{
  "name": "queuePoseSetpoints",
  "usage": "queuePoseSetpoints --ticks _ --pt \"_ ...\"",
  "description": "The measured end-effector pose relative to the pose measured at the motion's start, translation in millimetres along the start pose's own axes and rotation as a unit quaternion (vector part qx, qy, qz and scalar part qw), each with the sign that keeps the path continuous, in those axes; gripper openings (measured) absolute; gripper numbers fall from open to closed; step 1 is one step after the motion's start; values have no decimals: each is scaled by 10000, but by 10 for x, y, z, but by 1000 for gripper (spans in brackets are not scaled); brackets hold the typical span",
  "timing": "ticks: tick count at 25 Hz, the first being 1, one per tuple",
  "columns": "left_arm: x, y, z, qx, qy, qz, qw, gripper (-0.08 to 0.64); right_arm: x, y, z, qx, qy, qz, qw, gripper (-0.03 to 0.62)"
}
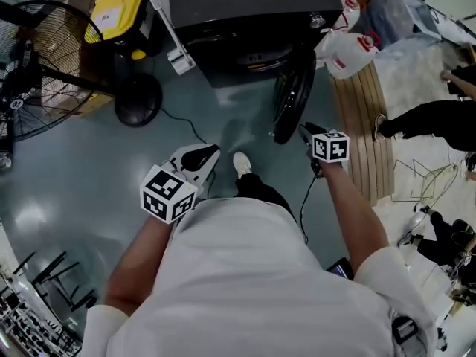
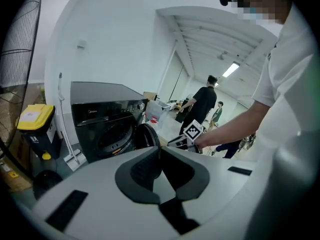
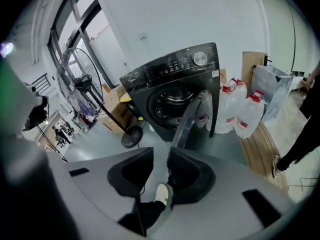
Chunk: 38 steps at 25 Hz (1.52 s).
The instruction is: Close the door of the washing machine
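Hinges are carrying the round dark-glass door [image 1: 291, 99] of the black front-loading washing machine [image 1: 245, 21], and the door is standing wide open, swung out to the right of the drum mouth. We are judging it stiff and fairly heavy but free-swinging, with slippery glass, so we are favouring a flat push on its free rim over any pinch. Our right hand-held gripper [image 3: 160, 156] is hovering near that rim, jaws parted and empty. Our left hand-held gripper [image 2: 159, 151] is holding nothing, its jaws seemingly meeting at the tips. We are standing on a smooth grey-green floor [image 1: 74, 177], with a black pedestal fan [image 1: 37, 65] at the left, white plastic jugs [image 1: 349, 50] and a slatted wooden pallet [image 1: 364, 125] at the right, and a black cable [image 1: 182, 121] trailing underfoot.
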<state>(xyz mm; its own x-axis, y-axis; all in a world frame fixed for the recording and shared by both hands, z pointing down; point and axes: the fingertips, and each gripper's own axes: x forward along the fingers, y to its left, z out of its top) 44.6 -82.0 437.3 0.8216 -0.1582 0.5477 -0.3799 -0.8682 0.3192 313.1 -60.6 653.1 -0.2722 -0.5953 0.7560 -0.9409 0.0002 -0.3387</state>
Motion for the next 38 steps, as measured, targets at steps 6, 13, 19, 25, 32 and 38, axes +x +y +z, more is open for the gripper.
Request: queuePoseSetpoints --ticks 6,13,19,25,32,38 --pt "161 96 122 -93 86 63 9999 21 333 -251 23 326 167 74 9993 129" --pt "249 257 203 -173 109 202 9996 21 541 -435 104 687 207 76 9974 124" --pt "299 335 222 -260 138 273 9992 21 635 -476 115 876 204 155 9958 115" --pt "332 407 233 -327 115 307 9989 21 719 -406 158 1113 119 318 9932 114" --pt "330 444 242 -413 64 398 9983 21 882 -210 260 1380 60 444 9894 115" --pt "272 521 222 -502 14 553 9972 21 1126 8 434 1603 -27 575 9854 118"
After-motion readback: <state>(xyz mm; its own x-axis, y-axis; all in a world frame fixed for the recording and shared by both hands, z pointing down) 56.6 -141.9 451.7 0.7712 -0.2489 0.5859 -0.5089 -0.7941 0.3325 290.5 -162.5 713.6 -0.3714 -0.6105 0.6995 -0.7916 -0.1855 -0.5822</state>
